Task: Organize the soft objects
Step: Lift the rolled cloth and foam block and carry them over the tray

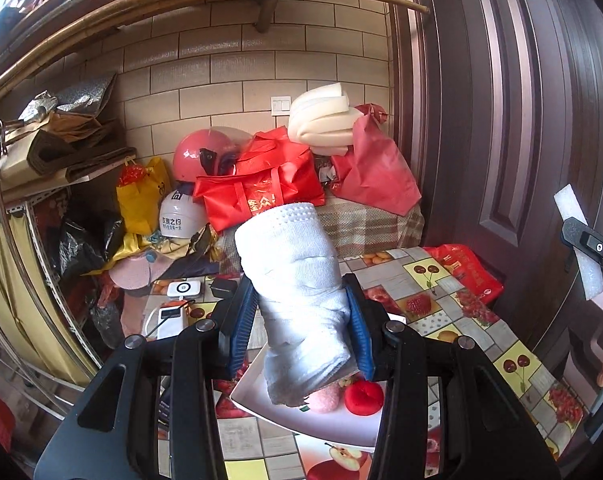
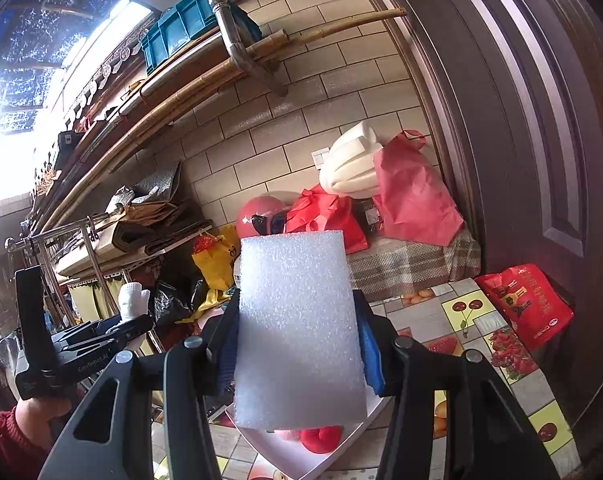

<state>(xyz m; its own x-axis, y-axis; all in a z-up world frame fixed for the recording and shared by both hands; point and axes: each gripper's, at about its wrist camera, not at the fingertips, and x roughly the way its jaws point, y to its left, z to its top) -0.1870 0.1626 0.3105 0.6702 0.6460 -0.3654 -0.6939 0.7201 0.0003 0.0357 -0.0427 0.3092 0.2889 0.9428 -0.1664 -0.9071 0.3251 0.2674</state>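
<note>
My left gripper [image 1: 299,320] is shut on a rolled white towel [image 1: 297,280] and holds it upright above a white tray [image 1: 301,420]. The tray holds a red soft toy [image 1: 363,397] and a pink soft ball [image 1: 323,398]. My right gripper [image 2: 297,344] is shut on a white foam sheet [image 2: 297,332] and holds it above the same tray [image 2: 285,452], where the red toy [image 2: 321,438] shows below the foam. The right gripper with the foam also shows at the right edge of the left wrist view [image 1: 585,244]. The left gripper with the towel shows at the left of the right wrist view [image 2: 129,316].
The table [image 1: 441,312] has a fruit-print cloth. A power bank [image 1: 169,320] and small devices lie at its left. Red bags [image 1: 261,188], helmets [image 1: 197,152] and white foam [image 1: 321,120] are piled behind. A red packet [image 1: 469,272] lies by the brown door [image 1: 521,120].
</note>
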